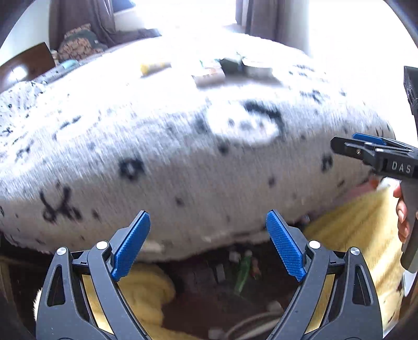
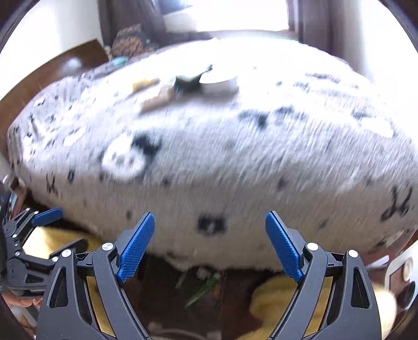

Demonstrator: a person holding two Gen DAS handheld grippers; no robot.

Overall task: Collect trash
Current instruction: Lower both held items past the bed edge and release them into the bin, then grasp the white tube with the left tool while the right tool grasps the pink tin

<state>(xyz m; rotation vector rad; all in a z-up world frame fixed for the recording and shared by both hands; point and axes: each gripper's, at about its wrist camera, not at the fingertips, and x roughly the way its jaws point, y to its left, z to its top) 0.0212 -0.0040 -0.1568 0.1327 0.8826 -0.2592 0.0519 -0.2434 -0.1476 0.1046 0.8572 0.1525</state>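
Note:
Several pieces of trash lie blurred at the far side of the bed: a yellow tube [image 1: 155, 67], a paper wrapper [image 1: 209, 75], a dark green wrapper [image 1: 231, 64] and a white container [image 1: 257, 66]. The right wrist view shows the same dark wrapper [image 2: 189, 83] and white container [image 2: 222, 81]. My left gripper [image 1: 208, 243] is open and holds nothing, above the bed's near edge. My right gripper [image 2: 210, 245] is open too, with nothing between its pads. A hand holds the right gripper, whose fingers [image 1: 365, 147] reach in from the right.
A fuzzy white blanket [image 1: 183, 157] with black marks covers the bed. Below its near edge, a dark opening holds a green item [image 1: 243, 272] and other scraps. Yellow cloth [image 1: 360, 225] lies on both sides. A brown headboard [image 1: 23, 65] and curtains [image 1: 86, 15] stand behind.

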